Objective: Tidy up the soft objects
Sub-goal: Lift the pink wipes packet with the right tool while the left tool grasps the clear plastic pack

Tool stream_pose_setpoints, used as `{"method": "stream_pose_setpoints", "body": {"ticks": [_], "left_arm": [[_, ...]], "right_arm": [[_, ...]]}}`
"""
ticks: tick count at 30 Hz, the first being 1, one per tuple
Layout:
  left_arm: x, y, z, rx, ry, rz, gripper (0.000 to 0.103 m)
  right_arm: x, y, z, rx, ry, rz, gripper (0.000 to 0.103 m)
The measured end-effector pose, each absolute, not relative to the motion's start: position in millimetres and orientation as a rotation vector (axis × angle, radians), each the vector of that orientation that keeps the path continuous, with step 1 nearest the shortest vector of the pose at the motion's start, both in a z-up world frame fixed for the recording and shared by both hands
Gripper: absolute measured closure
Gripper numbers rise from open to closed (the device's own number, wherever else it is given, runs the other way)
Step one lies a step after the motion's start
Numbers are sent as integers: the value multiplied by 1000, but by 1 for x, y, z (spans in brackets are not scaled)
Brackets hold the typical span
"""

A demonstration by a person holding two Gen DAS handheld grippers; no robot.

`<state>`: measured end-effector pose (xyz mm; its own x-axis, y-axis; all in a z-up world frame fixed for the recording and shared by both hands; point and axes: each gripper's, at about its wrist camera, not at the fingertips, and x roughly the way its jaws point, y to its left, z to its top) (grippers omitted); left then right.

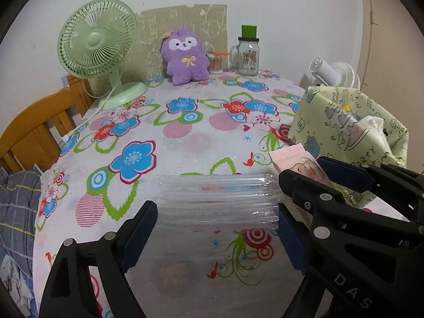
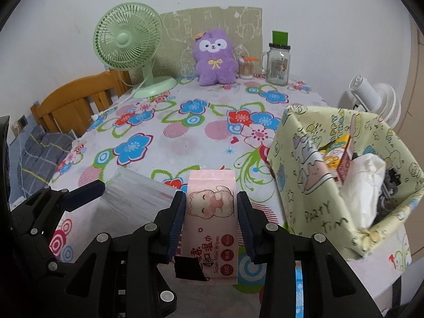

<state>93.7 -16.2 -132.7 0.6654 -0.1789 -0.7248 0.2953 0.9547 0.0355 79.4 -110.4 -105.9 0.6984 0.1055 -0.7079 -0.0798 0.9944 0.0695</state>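
Fingers: your right gripper [image 2: 211, 213] is clamped on the wipes pack [image 2: 212, 212], left gripper [image 1: 217, 220] squeezing the air cushion [image 1: 217, 201]. Pickup's done; next, lift both into the fabric bin [image 2: 318, 212].

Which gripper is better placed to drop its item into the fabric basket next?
Right. The right gripper brackets the pink wet-wipes pack beside the pale green fabric basket; the left gripper is farther off.

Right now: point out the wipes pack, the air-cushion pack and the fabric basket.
wipes pack [image 2: 212, 206], right wrist view, on the cat print.
air-cushion pack [image 1: 217, 201], left wrist view, mid tubes.
fabric basket [image 2: 315, 206], right wrist view, front wall.
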Motion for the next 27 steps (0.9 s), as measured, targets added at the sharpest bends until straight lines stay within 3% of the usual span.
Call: {"method": "stream_pose_setpoints", "body": {"ticks": [27], "left_arm": [[46,-30,-72,169,671,-250,14]], "right_arm": [[34,-126,-44,46,666,112,61]]}}
